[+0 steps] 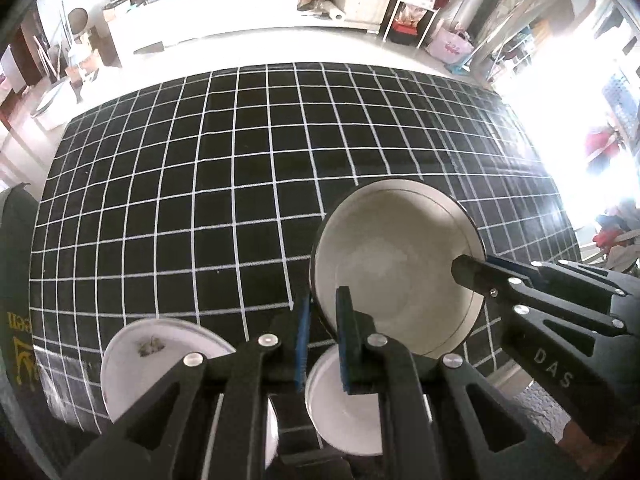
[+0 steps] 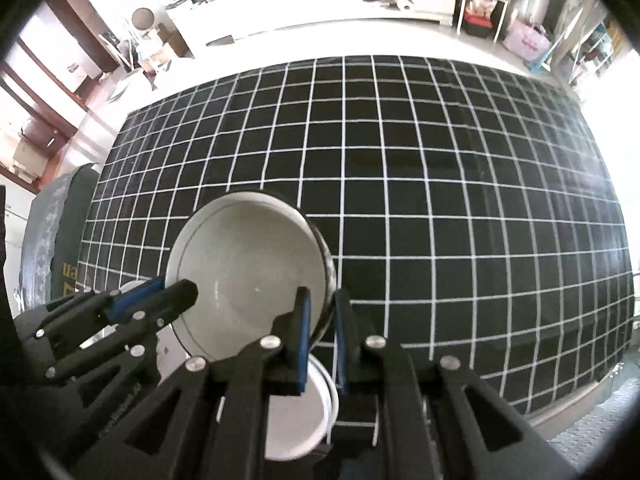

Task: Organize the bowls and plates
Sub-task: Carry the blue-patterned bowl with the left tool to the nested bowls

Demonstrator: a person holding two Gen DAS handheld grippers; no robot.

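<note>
A large bowl (image 1: 400, 264), white inside and dark outside, hangs tilted above the black grid tablecloth (image 1: 200, 184). My left gripper (image 1: 323, 306) is shut on its near left rim, one blue pad inside and one outside. The right gripper (image 1: 478, 264) pinches the opposite rim. In the right wrist view the same bowl (image 2: 248, 272) sits between my right gripper (image 2: 322, 300), shut on its right rim, and the left gripper (image 2: 176, 287) on its left rim. Below lie a white plate (image 1: 160, 360) with a small grey motif and a small white bowl (image 1: 344, 412) (image 2: 296, 412).
The tablecloth (image 2: 440, 200) spreads bare toward the far edge and the right. A dark object with yellow lettering (image 1: 16, 280) (image 2: 68, 248) stands against the table's left side. Beyond the table there are a white counter (image 1: 240, 12) and shelves (image 1: 420, 0).
</note>
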